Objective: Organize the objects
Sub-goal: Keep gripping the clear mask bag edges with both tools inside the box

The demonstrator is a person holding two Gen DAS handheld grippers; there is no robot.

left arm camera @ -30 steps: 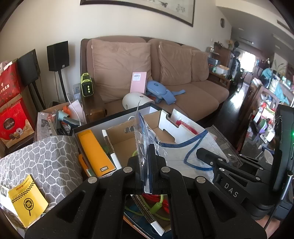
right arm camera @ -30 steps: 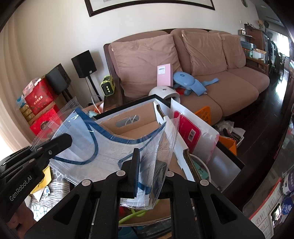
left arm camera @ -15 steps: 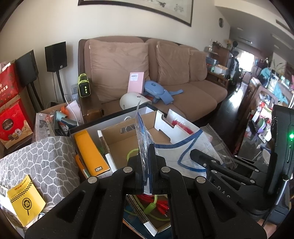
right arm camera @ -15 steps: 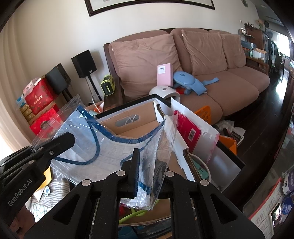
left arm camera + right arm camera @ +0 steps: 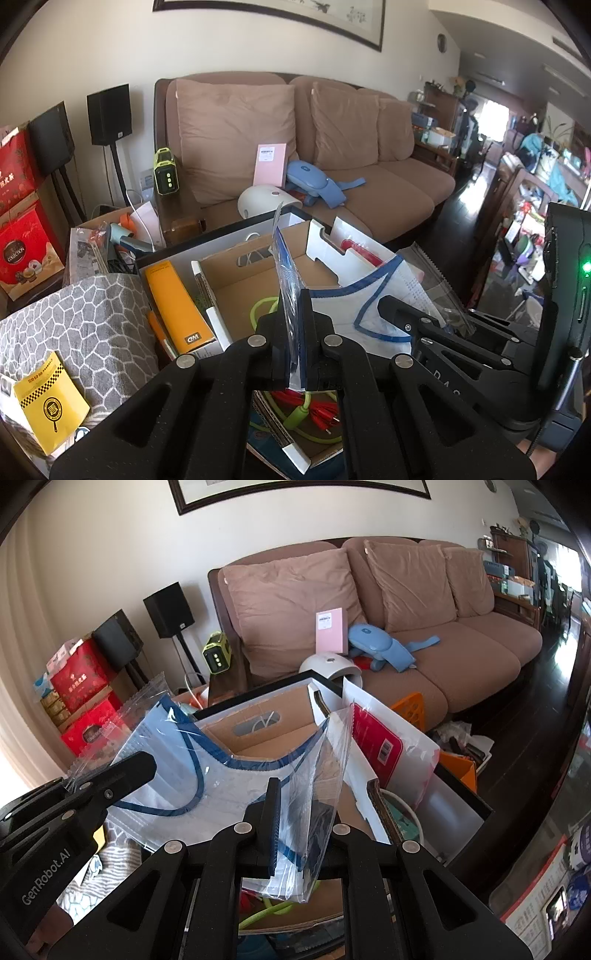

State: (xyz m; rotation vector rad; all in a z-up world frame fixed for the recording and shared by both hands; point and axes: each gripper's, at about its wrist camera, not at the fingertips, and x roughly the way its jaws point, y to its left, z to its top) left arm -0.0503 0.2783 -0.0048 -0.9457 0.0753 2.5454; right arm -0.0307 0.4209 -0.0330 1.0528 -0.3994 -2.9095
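Clear plastic bag (image 5: pixel 229 775) with a blue-trimmed white face mask (image 5: pixel 373 291) sealed inside is the item in hand, stretched in the air between both tools above the open cardboard box (image 5: pixel 251 280). Largest carrier: a white tray with a black rim (image 5: pixel 476 805), crowded; the cardboard box stands inside it, an orange carton (image 5: pixel 173 306) stands upright between the box's left wall and the tray's left edge, and a white bag with a red label (image 5: pixel 380 742) leans at the tray's right side. Box floor shows a green cable (image 5: pixel 262 310) only; most of it is bare. Left gripper (image 5: pixel 295 332): fingers narrow, clamped on one edge of the bag, which rises edge-on from between them. Right gripper (image 5: pixel 291 823): fingers close together, pinching the opposite corner; the film bulges beside the right finger. Step, as judged: bag lifted and spread two-handed, held over the box, not yet placed. Next move likely calls for lowering both hands together so the bag lies flat on the box floor, clear of the raised flap (image 5: pixel 332 247) at its far right corner, then parting both pairs of fingers. Risk: limp film may snag on the flap.
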